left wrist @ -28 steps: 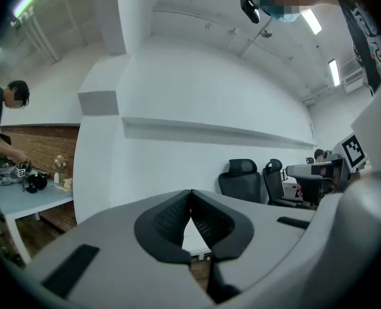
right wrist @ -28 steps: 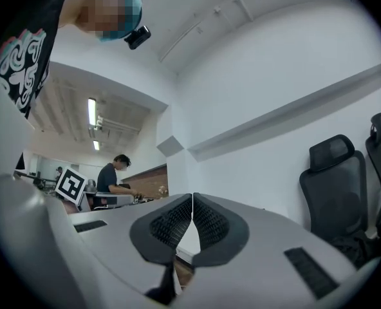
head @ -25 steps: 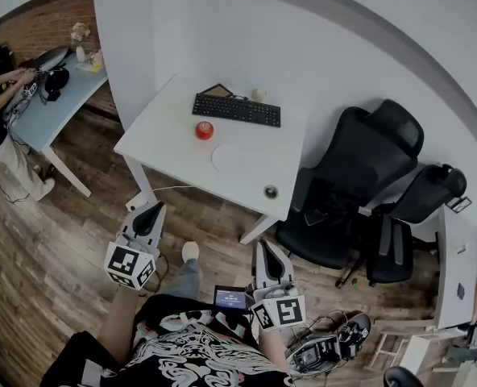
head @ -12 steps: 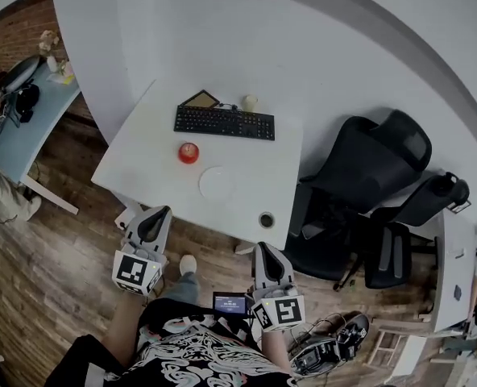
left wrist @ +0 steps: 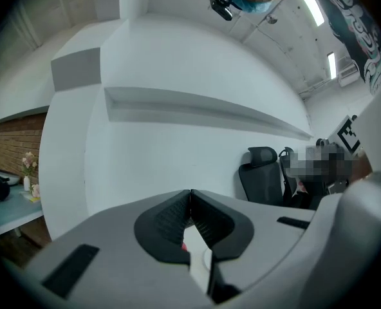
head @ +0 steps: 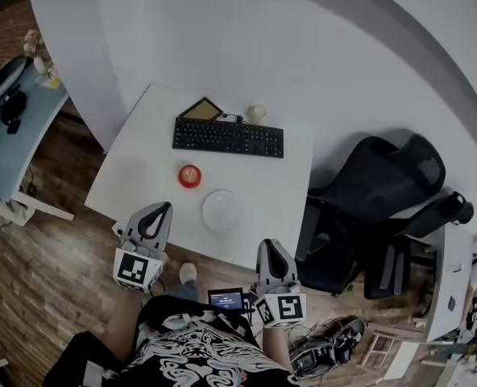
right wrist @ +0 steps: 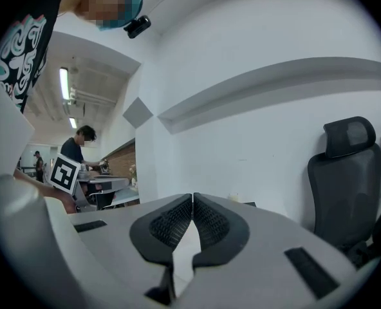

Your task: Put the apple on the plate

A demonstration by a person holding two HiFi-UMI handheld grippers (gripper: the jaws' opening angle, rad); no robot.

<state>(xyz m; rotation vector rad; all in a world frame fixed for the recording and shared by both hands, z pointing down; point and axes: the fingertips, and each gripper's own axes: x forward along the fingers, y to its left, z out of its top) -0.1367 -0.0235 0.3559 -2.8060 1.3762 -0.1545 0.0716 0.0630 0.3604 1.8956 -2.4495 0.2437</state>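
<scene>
A red apple sits on the white table, left of a round white plate near the table's front edge. My left gripper is shut and empty, held level just short of the table's near edge, below and left of the apple. My right gripper is shut and empty too, short of the table's front right corner, below and right of the plate. In the left gripper view a sliver of red apple shows through the notch below the closed jaw tips.
A black keyboard, a small framed object and a pale cup stand at the back of the table. Black office chairs crowd the right. A light blue desk stands far left. Wood floor lies below.
Both grippers have come forward to the table's near edge. The table, apple and plate now sit closer and lower in the head view.
</scene>
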